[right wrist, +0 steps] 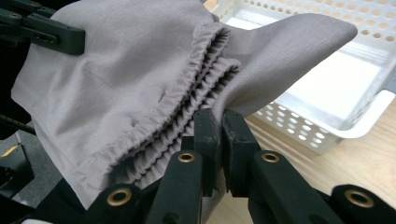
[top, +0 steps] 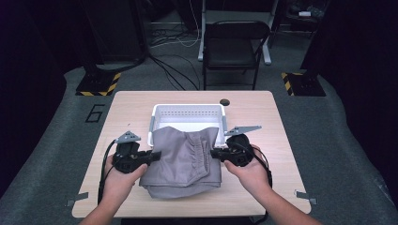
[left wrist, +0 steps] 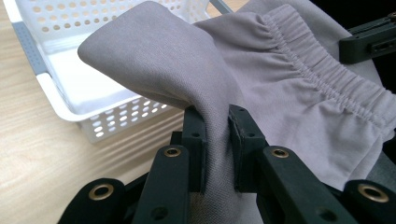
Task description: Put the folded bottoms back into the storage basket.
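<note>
Two claws clench one grey garment (top: 183,157) at centre frame: the left claw (top: 155,155) pinches its left edge, the right claw (top: 213,153) grips its right edge beside the elastic waistband (right wrist: 187,98). The cloth's far part drapes over the near rim of the white basket (top: 187,112) on the table (top: 263,122).

"6" on the floor (top: 95,113)
</note>
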Demonstrator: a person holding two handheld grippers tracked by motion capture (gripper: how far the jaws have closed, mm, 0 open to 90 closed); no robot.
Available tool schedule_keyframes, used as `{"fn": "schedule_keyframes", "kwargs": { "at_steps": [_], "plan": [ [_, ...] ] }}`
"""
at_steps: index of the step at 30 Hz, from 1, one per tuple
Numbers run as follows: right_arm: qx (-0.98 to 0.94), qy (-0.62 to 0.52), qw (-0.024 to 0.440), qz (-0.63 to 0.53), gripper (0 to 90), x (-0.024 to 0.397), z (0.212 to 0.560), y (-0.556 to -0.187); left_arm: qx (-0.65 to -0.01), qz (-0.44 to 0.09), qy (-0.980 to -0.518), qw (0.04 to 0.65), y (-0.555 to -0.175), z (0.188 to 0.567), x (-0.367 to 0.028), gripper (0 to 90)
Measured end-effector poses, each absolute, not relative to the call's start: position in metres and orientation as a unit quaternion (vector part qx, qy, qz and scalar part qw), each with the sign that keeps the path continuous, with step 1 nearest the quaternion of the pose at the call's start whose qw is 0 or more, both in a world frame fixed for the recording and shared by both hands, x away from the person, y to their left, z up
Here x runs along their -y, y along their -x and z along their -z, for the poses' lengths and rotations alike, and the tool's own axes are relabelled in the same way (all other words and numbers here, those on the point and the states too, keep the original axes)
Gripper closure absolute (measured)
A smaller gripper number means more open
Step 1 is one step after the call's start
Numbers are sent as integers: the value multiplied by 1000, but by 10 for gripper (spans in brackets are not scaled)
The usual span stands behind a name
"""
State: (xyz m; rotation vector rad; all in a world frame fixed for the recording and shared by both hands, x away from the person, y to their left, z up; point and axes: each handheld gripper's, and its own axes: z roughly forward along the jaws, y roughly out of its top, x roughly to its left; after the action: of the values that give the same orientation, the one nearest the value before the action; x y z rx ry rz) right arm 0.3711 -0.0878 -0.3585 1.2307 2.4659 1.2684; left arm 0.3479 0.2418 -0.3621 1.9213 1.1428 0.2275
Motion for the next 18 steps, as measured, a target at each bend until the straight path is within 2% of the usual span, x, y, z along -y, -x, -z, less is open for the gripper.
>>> {"fn": "schedule_keyframes", "kwargs": {
  "at_steps": [18],
  "plan": [
    [-816,-407,82,-401,854,87,337,-395,-454,-108,-773,430,-376,340,-237,784]
  ]
}}
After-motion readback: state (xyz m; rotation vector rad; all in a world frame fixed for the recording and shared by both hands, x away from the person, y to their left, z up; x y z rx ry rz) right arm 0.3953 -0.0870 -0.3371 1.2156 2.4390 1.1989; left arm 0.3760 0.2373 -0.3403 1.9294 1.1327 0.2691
